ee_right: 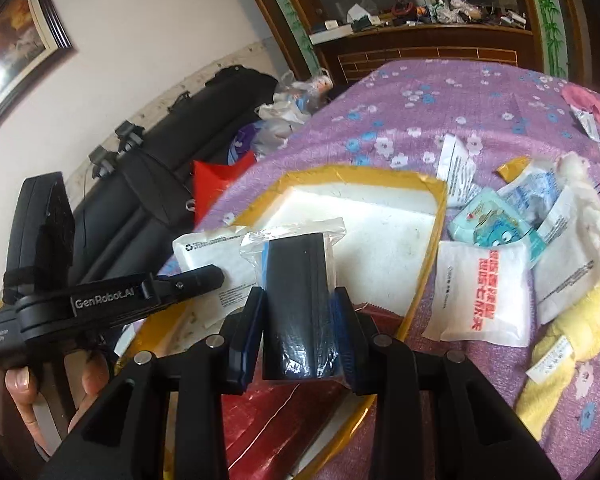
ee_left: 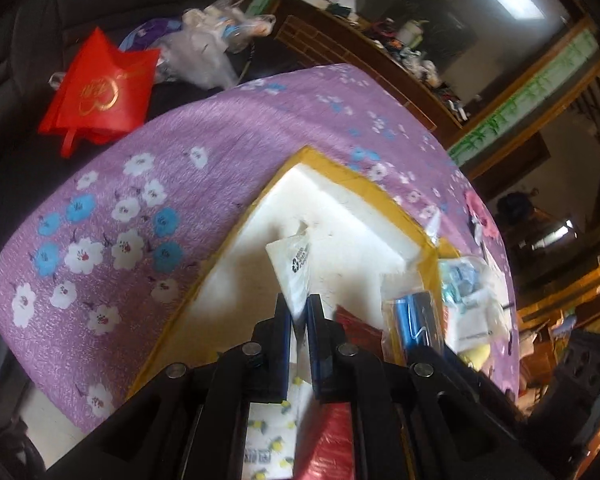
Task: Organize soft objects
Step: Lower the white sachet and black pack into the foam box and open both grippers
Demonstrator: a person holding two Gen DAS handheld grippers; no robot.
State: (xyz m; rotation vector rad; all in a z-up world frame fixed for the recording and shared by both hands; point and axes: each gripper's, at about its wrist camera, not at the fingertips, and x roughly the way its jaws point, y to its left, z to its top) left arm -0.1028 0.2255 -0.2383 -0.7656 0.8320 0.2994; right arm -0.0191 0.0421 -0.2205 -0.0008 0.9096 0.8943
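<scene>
Left wrist view: the left gripper (ee_left: 299, 312) is closed on the lower edge of a flat white packet (ee_left: 290, 266), which hangs over the white foam box (ee_left: 340, 208) with yellow taped rims, standing on the purple flowered cloth (ee_left: 140, 168). Right wrist view: the right gripper (ee_right: 300, 320) clamps a dark roll in clear wrap (ee_right: 298, 300) above the same box (ee_right: 380, 240), its pads (ee_right: 246, 340) pressing both sides; the left gripper (ee_right: 204, 276) shows at left with its packet (ee_right: 204, 248). Red packets (ee_right: 268, 408) already lie in the near end of the box, while loose sachets (ee_right: 480, 292) and a yellow plush toy (ee_right: 572, 332) wait on the cloth beside it. Good practice is judged to be lowering each item well inside the rim before letting go, one at a time, since the limp packet may fold over the edge.
</scene>
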